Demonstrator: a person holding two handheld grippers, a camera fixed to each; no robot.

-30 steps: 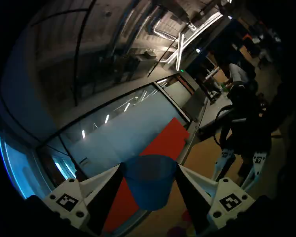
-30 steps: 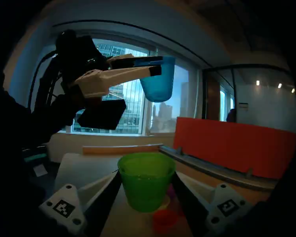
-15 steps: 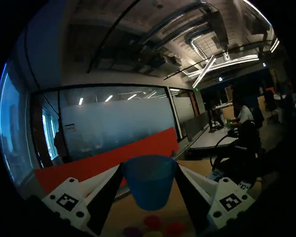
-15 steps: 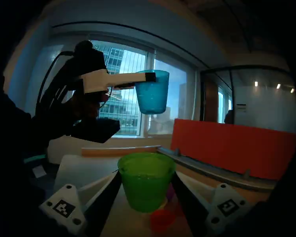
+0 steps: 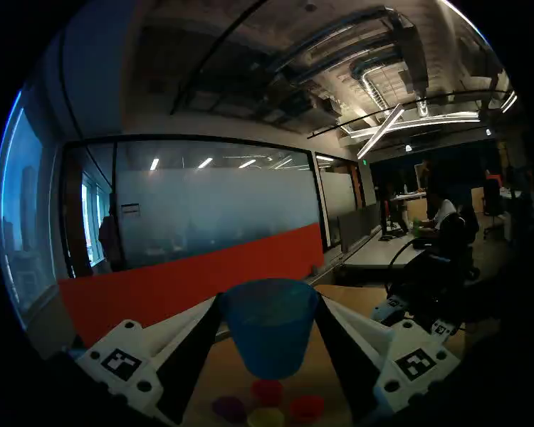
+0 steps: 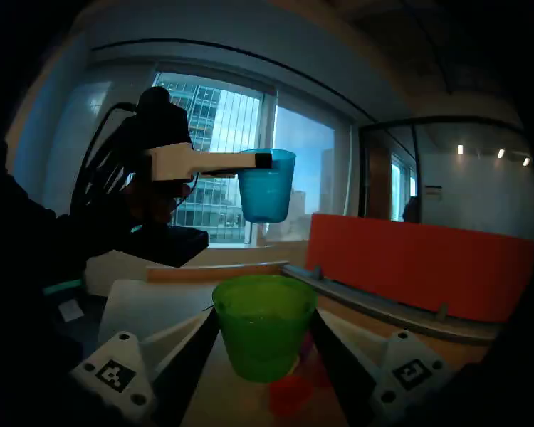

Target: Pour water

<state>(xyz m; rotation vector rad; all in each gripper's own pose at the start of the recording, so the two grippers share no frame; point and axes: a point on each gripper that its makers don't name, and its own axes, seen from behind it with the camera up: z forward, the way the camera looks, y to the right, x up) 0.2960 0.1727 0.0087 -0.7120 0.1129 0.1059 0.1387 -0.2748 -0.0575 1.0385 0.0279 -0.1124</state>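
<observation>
Left claw (image 5: 269,304) pinches a blue cup (image 5: 269,334) between both fingers, holding it upright and raised high over the desk (image 6: 153,309), apparently so that nothing spills before any tipping. Lower and nearer in the right gripper view, the right claw (image 6: 265,313) is clamped on both sides of a green cup (image 6: 262,340), kept level as the likely receiver and well apart from the blue one. An orange partition (image 6: 423,260) runs behind at right.
</observation>
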